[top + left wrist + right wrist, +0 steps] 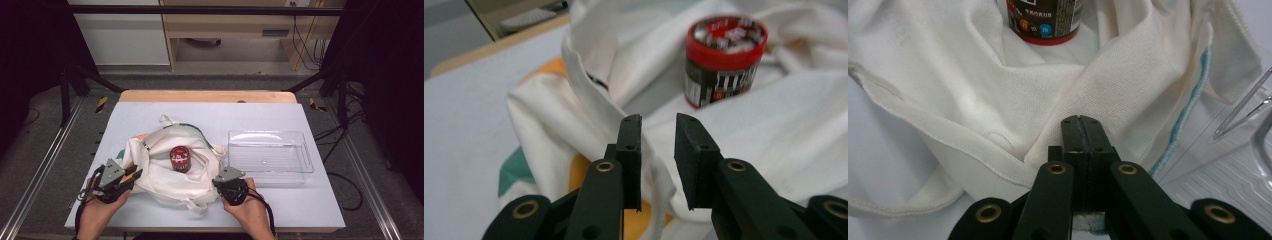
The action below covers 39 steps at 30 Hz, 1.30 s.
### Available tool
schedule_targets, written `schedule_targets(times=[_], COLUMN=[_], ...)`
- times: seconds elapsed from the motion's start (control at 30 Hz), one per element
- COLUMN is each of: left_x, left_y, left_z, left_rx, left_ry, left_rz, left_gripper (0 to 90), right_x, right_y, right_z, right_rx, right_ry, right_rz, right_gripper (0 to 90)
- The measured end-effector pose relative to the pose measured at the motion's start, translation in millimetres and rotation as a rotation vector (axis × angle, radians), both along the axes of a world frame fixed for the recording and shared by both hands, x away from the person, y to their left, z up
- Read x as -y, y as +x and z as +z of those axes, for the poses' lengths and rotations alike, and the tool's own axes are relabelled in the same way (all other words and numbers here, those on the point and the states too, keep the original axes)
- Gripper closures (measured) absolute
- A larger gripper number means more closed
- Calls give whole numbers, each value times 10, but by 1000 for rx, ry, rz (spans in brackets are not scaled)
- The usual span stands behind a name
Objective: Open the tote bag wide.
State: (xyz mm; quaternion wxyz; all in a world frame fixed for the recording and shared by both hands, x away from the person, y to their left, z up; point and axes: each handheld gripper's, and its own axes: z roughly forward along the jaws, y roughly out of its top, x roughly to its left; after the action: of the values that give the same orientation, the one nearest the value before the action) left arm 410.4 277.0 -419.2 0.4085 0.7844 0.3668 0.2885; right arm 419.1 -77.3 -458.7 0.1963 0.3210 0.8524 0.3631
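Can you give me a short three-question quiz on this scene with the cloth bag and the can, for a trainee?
1. True or false: the red-lidded can stands upright inside the white cloth bag.
2. Which gripper has its fingers closed on the bag's cloth: A) left gripper, B) right gripper?
3. What lies on the table to the right of the bag?

Key
1. True.
2. B; the left gripper's fingers stand apart with no cloth pressed between them.
3. A clear plastic tray, with nothing in it.
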Motion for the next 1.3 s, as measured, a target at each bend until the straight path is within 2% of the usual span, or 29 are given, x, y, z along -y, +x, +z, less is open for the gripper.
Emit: schedule_targets(times=[0.07, 0.2, 0.33, 0.4, 0.47, 0.5, 0.53, 0.67, 0.8, 0.87, 1.1, 1.13, 1.23, 1.3], left_x=[-5, -23, 4, 27, 41, 53, 67, 129, 101, 70, 20, 3, -28, -28], left_y=[38, 228, 459, 579, 704, 778, 816, 998, 1121, 1161, 1245, 1271, 1299, 1294], left_z=[95, 199, 251, 259, 257, 247, 239, 151, 31, -20, -139, -188, -253, -282], left_rx=[19, 13, 0, -1, -4, -12, -14, -29, -58, -69, -96, -104, -128, -131], left_ry=[-3, -16, -11, 5, -4, -26, -27, 43, 76, 68, 90, 96, 80, 86], left_rz=[-8, -26, -50, -53, -55, -65, -68, -47, -3, 10, 33, 49, 54, 56], left_gripper=[761, 831, 900, 900, 900, 900, 900, 900, 900, 900, 900, 900, 900, 900], right_x=[-6, -13, -19, -30, -46, -56, -71, -150, -225, -254, -289, -287, -274, -276], right_y=[-6, -20, -43, -60, -80, -90, -100, -106, -93, -84, -31, -18, 17, 27], right_z=[17, 50, 104, 147, 191, 209, 220, 200, 159, 138, 89, 74, 29, 25], right_rx=[5, 17, 36, 49, 63, 70, 78, 80, 69, 66, 52, 47, 30, 24], right_ry=[7, 15, 29, 36, 47, 51, 56, 60, 55, 51, 40, 34, 33, 31], right_rz=[5, 9, 14, 20, 22, 23, 26, 34, 45, 48, 36, 34, 28, 33], right_gripper=[900, 900, 900, 900, 900, 900, 900, 900, 900, 900, 900, 900, 900, 900])
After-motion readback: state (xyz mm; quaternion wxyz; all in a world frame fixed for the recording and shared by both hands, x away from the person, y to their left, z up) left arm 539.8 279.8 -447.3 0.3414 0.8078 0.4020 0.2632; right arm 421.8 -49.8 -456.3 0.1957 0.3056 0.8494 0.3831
